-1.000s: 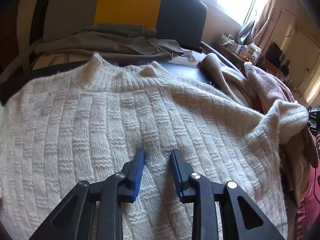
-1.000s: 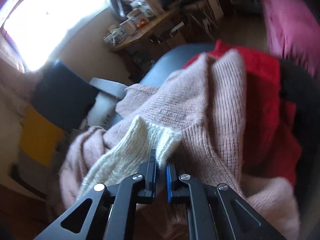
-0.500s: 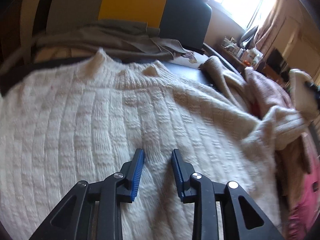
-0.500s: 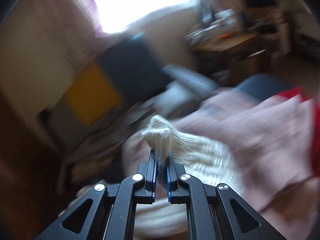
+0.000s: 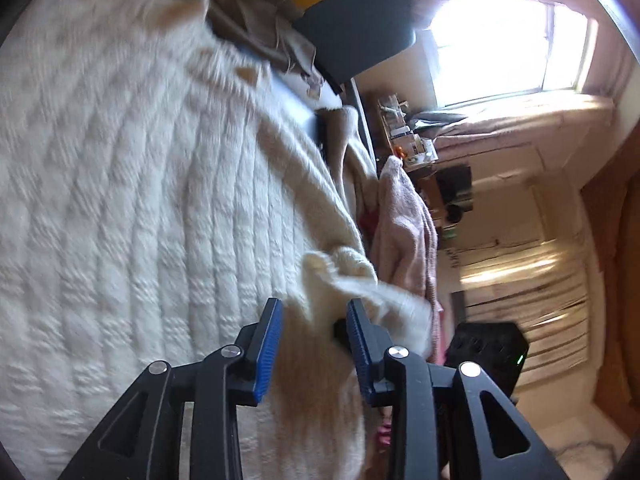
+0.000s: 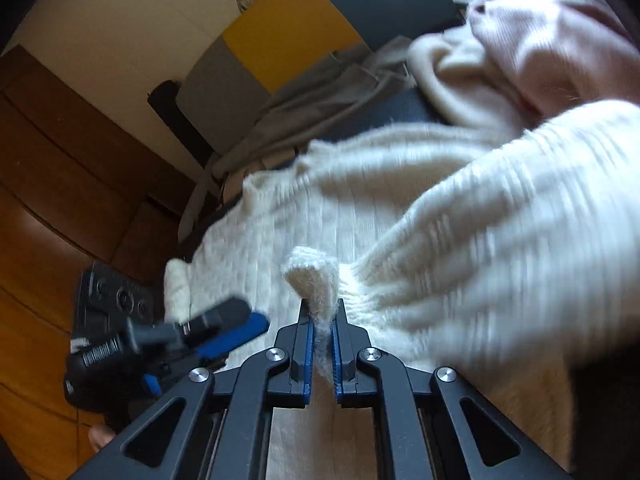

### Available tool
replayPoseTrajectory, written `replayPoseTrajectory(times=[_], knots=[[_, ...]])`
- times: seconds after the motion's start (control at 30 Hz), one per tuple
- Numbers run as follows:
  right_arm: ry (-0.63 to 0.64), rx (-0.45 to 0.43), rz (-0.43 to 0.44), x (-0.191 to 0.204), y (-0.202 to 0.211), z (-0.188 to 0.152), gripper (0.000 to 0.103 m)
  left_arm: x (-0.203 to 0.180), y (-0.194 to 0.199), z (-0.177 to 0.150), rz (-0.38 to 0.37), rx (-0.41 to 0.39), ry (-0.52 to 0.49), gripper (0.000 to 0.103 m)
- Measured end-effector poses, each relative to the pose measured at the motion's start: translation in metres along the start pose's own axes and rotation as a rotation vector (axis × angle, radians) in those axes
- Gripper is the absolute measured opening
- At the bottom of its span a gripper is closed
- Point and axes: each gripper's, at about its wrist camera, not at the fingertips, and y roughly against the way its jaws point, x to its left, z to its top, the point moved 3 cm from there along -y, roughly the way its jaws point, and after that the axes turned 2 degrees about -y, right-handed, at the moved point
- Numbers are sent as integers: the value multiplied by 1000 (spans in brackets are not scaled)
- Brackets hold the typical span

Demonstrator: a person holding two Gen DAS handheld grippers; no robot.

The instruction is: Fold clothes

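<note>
A cream knit sweater (image 5: 140, 200) lies spread flat, filling the left wrist view; it also shows in the right wrist view (image 6: 332, 204). My right gripper (image 6: 323, 312) is shut on the sweater's sleeve cuff (image 6: 312, 276) and holds the sleeve (image 6: 500, 232) over the sweater's body. My left gripper (image 5: 314, 316) is open just above the sweater's right side, with the carried sleeve end (image 5: 348, 276) right in front of its fingers. The left gripper also appears in the right wrist view (image 6: 224, 324), low at the left.
A pink knit garment (image 5: 404, 224) and a beige one (image 5: 352, 152) lie heaped beside the sweater. Grey-brown clothes (image 6: 320, 96) lie behind it against grey, yellow and dark cushions (image 6: 288, 28). A cluttered desk (image 5: 408, 140) stands under a bright window.
My right gripper has carried the sleeve cuff from the pink heap over onto the sweater's body. My left gripper has rolled and shifted toward the sweater's right side, staying open.
</note>
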Motion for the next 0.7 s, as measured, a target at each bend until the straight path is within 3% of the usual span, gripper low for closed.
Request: replayPoseTrajectory(times=[0.27,0.43,0.47,0.5,0.53,0.6,0.67,0.7], knots=[[183,29,-77,10,-10,-23,8,4,-40,-4,35,109,44,40],[321,34,-104,20,-12,-43,10,-15,-57,-4,122,233,-107,39],[333,27,-111,20,-13,-44,10,-20,-59,-8,165,250,-167,35],[326,23,-107,18,-12,-45,10,-25,-61,-11,211,266,-230,22],[302,24,-98,15,-8,-44,12,-30,-63,-15,257,281,-293,11],[248,26,-77,7,0,-43,20,-36,-63,-22,301,296,-365,7],[207,25,-60,2,14,-44,37,-46,-58,-25,318,275,-409,7],[194,21,-52,0,22,-47,52,-52,-55,-25,319,259,-431,6]])
